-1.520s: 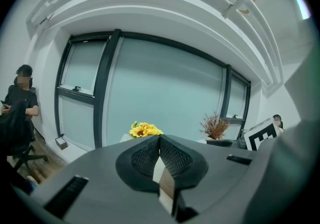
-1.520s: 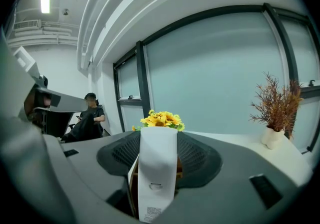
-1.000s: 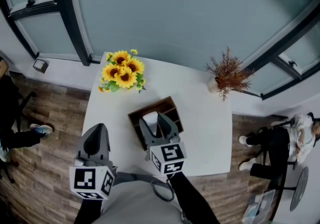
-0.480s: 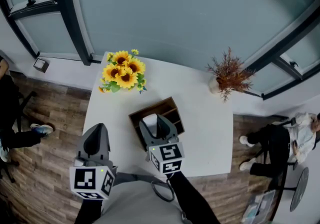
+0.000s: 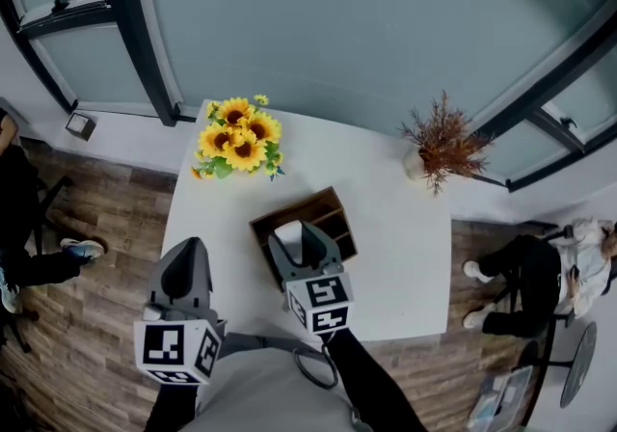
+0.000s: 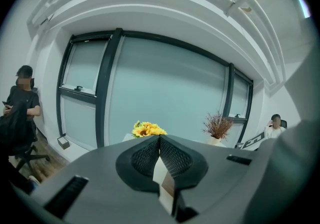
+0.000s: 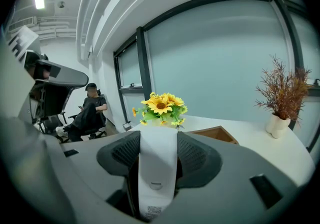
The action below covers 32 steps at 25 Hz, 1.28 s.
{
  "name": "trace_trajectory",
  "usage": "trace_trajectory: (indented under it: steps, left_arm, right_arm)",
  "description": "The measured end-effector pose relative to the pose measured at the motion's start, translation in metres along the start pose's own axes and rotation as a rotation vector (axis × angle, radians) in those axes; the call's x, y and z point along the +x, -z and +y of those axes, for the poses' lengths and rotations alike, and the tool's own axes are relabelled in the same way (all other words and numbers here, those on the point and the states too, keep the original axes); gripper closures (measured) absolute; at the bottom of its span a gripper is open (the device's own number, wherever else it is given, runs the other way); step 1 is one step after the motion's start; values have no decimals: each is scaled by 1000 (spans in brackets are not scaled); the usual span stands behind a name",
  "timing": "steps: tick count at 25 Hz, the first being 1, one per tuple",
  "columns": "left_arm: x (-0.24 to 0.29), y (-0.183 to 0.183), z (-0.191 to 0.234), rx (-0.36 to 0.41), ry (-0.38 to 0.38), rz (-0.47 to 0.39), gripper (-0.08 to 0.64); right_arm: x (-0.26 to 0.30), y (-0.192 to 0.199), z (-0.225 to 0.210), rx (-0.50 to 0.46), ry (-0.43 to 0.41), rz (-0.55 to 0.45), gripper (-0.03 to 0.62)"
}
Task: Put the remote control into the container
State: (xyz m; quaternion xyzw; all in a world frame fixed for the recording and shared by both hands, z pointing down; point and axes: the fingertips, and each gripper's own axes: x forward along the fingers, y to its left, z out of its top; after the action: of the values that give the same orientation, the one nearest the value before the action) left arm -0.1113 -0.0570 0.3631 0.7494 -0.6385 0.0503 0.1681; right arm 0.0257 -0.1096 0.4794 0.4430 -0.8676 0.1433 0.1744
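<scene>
The right claw [image 7: 158, 137] is holding the white remote [image 7: 158, 168], with its two sides pressing on it from left and right. It is hanging over the brown box [image 5: 334, 216] on the white table [image 5: 405, 247]. The left claw [image 6: 159, 140] is squeezing shut on nothing, off by the table's near left edge. Sunflowers [image 5: 237, 139] are sitting at the back.

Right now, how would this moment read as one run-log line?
right tongs: shut on remote control | left tongs: shut, empty | container: remote control held over it, not yet inside
</scene>
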Motion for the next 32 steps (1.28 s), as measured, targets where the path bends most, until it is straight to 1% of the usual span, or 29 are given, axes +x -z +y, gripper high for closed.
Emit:
trace_trajectory:
  steps: [12,19,22,24,28,30,32]
  left_arm:
    - [3,-1,2,3,-3,1,552]
    - [2,-1,2,0,1,0,552]
    - [3,-1,1,-2,4,0,552]
    - [4,-1,0,-1,8,1,552]
    - [5,-1,-3,1,18,-1,552]
    - [6,-2,-7,1,28,-5,552]
    - [8,-3,-11,2,41,-9,552]
  right_arm:
    - [10,3,4,-10,-8,33,359]
    - [10,3,5,-7,8,34,359]
    - [11,2,6,3,-3,31,359]
    - [11,1,6,13,-12,21,359]
    - [3,-9,2,1,-2,-24,359]
    - [-6,-21,-2,0,14,-68,359]
    - [-19,-36,-11,4,52,-131,359]
